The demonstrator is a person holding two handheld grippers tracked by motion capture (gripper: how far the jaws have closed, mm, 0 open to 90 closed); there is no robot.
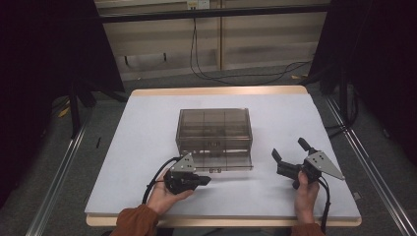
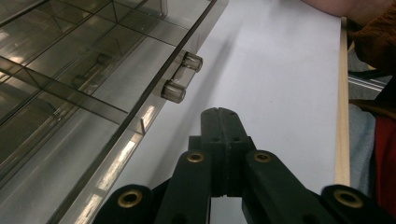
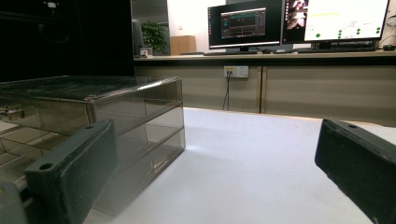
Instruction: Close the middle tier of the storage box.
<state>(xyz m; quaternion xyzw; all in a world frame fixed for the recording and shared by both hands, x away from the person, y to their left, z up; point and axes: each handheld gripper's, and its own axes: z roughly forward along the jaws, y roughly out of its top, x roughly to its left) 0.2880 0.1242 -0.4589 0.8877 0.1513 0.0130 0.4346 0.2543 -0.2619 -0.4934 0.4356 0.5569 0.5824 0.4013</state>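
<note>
Nearest to us in the high view, two hands come up over the near edge of the table [image 1: 147, 128]. The left hand-held gripper [image 1: 205, 180] lies low just in front of the smoky clear drawer box [image 1: 214, 132], which sits mid-table. The right hand-held gripper [image 1: 290, 151] stands off to the box's right, apart from it.

Risks as we judge them:
- The drawer handle [image 2: 182, 76], a small clear bar on two stubs, sits low on the box front, close to the table. A pinch that comes in too high or skewed would likely slide off it.
- The box looks light and nothing braces it. A pull on the handle could drag the whole box toward the table edge instead of opening the drawer.
- The handle and walls are see-through and glare-streaked, so the handle is easy to misjudge.
- The trailing cable by the left hand could snag on a pull-back.

Hand-held gripper state:
- Left: jaws pressed together, nothing between them. In the left gripper view the tips [image 2: 220, 116] point past the handle, near it but not touching.
- Right hand-held gripper [image 3: 219, 168]: jaws spread wide, empty. We see bare table between them, the box corner behind the left jaw, no contact.
</note>
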